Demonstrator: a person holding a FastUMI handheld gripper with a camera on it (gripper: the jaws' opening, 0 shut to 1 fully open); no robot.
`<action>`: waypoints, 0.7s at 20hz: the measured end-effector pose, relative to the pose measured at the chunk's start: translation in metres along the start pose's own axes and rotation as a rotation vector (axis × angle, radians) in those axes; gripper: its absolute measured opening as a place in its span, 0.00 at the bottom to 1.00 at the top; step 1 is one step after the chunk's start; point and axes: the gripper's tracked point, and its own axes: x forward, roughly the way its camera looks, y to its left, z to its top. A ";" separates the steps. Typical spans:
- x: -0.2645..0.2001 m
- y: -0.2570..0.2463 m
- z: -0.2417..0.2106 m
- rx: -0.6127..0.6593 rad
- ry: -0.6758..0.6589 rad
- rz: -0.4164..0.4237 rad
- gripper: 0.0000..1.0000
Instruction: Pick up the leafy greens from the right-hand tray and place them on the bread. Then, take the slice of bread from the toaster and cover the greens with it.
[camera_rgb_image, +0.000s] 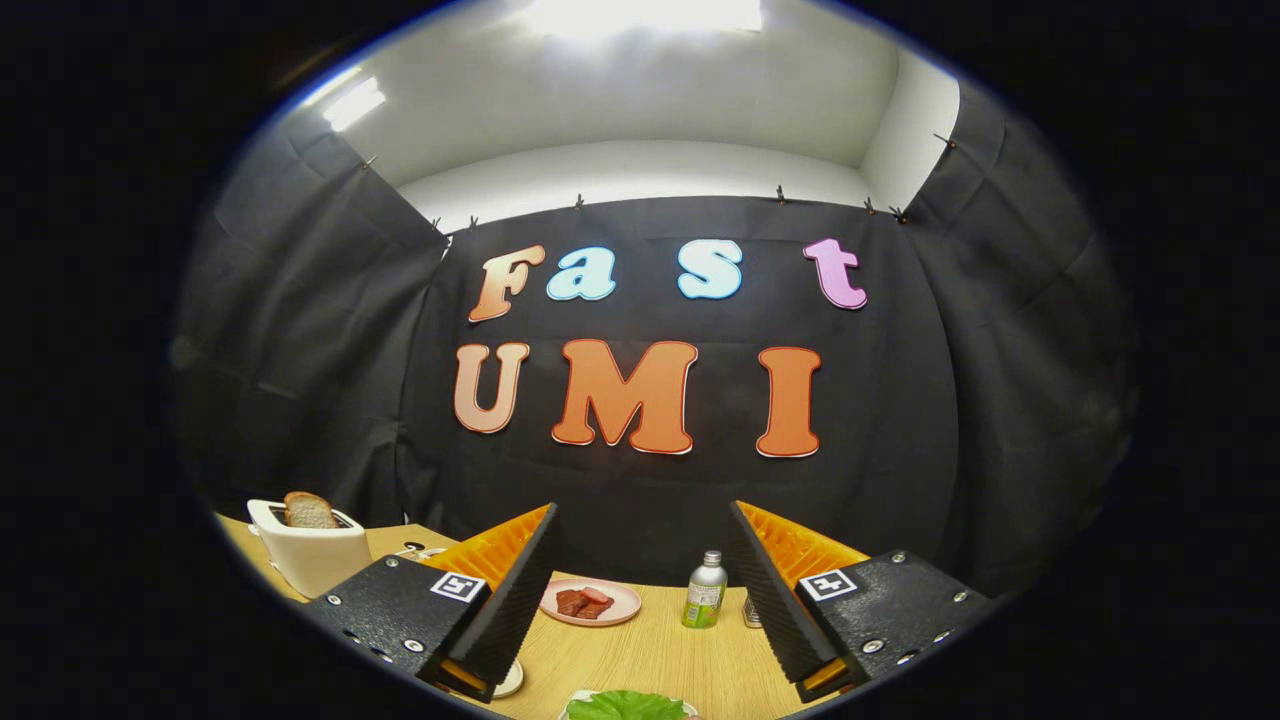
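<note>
We see the claw (640, 600) spread wide, gripping nothing, above the bench (650, 650), leafy greens (627, 705) near its fingers, meat plate (590, 602) and bottle (705, 592) beyond, bread slice (308, 511) in the toaster (310, 555) by the bench's left edge.

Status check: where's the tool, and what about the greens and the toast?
Tool open, holding nothing, above the table. Leafy greens below, between the fingers, untouched. Bread slice upright in toaster. Bottle and pink plate beyond the fingers.
</note>
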 end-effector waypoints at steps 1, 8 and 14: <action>-0.001 -0.003 0.001 0.001 -0.003 -0.006 0.98; -0.002 -0.005 -0.005 0.003 0.021 -0.007 0.98; -0.003 -0.006 -0.015 -0.003 0.061 -0.011 0.98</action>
